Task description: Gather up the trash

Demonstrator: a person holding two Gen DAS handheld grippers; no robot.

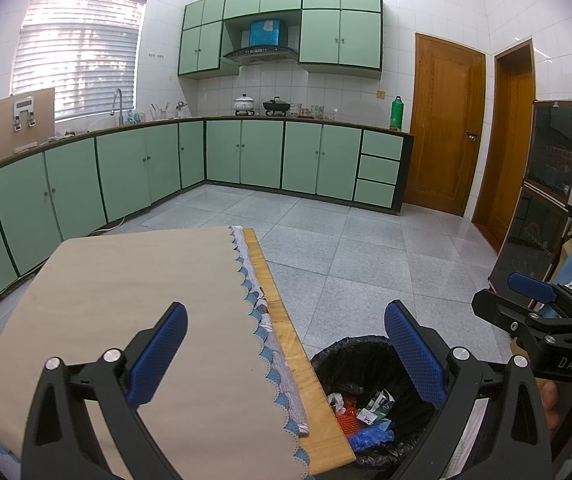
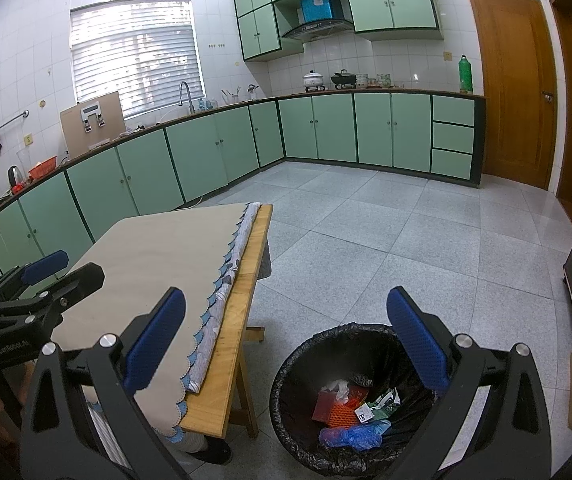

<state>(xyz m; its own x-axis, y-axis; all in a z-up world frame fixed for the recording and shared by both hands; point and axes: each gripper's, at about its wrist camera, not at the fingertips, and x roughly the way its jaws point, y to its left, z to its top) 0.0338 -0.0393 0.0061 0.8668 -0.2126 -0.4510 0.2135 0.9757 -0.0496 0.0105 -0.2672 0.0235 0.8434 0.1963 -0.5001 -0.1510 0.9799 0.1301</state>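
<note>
Both the left gripper (image 1: 286, 354) and right gripper (image 2: 286, 344) are held wide, empty; trash (image 2: 352, 410) is seen inside the black bin (image 2: 294, 364) beside the table (image 2: 241, 280) edge.

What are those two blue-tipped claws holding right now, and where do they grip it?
Nothing. The left gripper and right gripper both have their fingers spread wide with nothing between them. The trash already lies in the bin.

Left hand-held gripper (image 1: 286, 344) — jaws wide apart, empty; right hand-held gripper (image 2: 286, 332) — same.
</note>
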